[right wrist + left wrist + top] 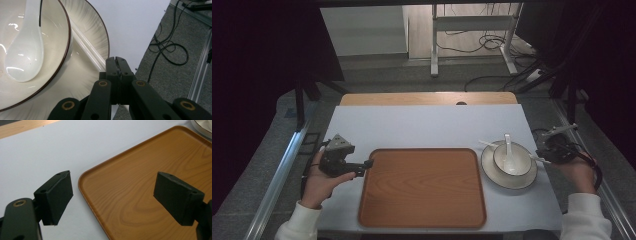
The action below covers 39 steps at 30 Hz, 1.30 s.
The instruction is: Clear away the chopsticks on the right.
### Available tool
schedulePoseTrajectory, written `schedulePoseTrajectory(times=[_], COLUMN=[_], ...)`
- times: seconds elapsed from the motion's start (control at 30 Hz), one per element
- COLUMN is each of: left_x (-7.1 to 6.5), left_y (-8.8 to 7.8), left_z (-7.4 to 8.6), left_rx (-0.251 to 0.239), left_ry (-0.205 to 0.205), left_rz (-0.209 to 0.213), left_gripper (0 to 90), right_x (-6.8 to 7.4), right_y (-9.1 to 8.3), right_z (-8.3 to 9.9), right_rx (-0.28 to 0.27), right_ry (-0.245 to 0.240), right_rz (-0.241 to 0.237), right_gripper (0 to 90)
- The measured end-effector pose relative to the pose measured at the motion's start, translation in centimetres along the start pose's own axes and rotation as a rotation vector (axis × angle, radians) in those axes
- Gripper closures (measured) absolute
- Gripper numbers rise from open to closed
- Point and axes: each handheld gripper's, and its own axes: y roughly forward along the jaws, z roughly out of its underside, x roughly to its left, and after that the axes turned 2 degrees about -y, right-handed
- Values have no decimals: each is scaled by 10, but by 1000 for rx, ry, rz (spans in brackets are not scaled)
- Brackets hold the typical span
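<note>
**Right fingers clenched on chopsticks at plate rim; left fingers released by tray**

High view: right gripper (546, 156) at right of frame, at the right rim of the white plate (492, 172). White bowl (524, 157) sits on the plate, white soup spoon (508, 150) lying in the bowl with its handle pointing up-frame. White chopsticks (486, 144) lie across the plate, passing behind the bowl, one end sticking out upper left of the plate, the other end at the right gripper.

Right gripper view: fingers (117, 65) pressed together, clenched on the near end of the chopsticks (86, 48), which run up-left across the plate (98, 26) just beside the bowl (63, 47). Spoon (23, 53) in bowl, left of frame.

Left gripper (362, 165) at left of frame in the high view, at the left edge of the wooden tray (422, 187), which is centre frame on the white-covered bench (427, 125). Left gripper view: fingers (56, 195) spread wide, released, nothing between them; one finger over the bench (37, 157), the other over the tray (140, 175). Whether they touch the tray I cannot tell.

Plate sits just right of the tray, small gap between.
</note>
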Motion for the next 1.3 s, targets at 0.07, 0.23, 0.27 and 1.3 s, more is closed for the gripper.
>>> schedulePoseTrajectory(times=[0.07, 0.23, 0.27, 1.3], left_x=[0, 0, 0, -1], left_y=[0, 0, 0, 2], left_z=[0, 0, 0, 0], left_rx=[1, 2, 1, 8], left_ry=[1, 4, 3, 4], left_rz=[-1, 0, 0, 1], left_gripper=[154, 154, 154, 154], right_x=[0, 1, 1, -1], right_y=[2, 4, 4, 7], right_z=[0, 1, 1, 2], right_rx=[8, 21, 24, 31], right_ry=[0, 3, 1, 6], right_rz=[-3, -8, -8, -11], right_gripper=[899, 899, 899, 899])
